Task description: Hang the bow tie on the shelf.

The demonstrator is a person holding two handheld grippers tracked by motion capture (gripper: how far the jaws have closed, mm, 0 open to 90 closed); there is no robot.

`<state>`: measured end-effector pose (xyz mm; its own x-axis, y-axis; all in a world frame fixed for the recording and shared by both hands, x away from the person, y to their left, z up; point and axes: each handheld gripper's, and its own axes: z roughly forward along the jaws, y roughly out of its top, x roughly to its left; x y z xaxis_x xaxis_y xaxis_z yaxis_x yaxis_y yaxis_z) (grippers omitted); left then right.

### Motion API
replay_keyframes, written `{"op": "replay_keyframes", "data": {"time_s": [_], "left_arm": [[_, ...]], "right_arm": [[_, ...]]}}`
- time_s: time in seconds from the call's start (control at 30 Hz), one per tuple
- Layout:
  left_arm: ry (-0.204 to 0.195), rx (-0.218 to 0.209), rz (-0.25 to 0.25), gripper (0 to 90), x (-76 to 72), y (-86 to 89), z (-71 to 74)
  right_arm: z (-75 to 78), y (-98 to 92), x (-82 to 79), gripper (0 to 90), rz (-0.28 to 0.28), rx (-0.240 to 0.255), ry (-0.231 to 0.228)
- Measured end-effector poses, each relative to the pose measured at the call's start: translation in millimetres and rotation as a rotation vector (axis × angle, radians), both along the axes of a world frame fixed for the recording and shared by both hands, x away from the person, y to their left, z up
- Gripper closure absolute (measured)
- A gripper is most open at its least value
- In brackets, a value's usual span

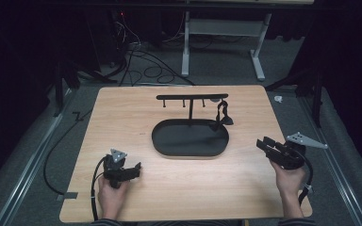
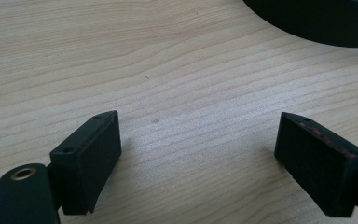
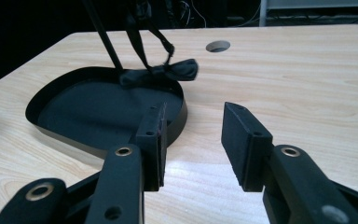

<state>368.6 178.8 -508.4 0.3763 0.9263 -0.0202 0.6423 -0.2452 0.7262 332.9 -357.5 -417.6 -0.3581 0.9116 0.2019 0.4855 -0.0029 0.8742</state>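
Note:
A black oval tray sits mid-table with a T-shaped rack rising from its back edge. A black bow tie hangs by its strap from the rack's right end, its bow resting on the tray's rim. My left gripper lies at the front left of the table, jaws pointing right. In the left gripper view it stands wide open over bare wood. My right gripper is held at the right edge, aimed left. Its view shows it partly open with nothing between the pads, facing the tray and bow tie.
The wooden table has a round hole behind the rack. Cables and a desk frame lie on the floor beyond it. A tray edge shows at the top right of the left gripper view.

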Motion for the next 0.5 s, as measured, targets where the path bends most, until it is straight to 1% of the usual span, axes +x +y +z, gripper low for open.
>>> {"op": "replay_keyframes", "data": {"time_s": [0.5], "left_arm": [[0.0,-0.001,0.001,14.9,0.0,-0.1,0.0]], "right_arm": [[-17.0,0.5,-6.8,62.0,-0.007,0.015,0.036]]}}
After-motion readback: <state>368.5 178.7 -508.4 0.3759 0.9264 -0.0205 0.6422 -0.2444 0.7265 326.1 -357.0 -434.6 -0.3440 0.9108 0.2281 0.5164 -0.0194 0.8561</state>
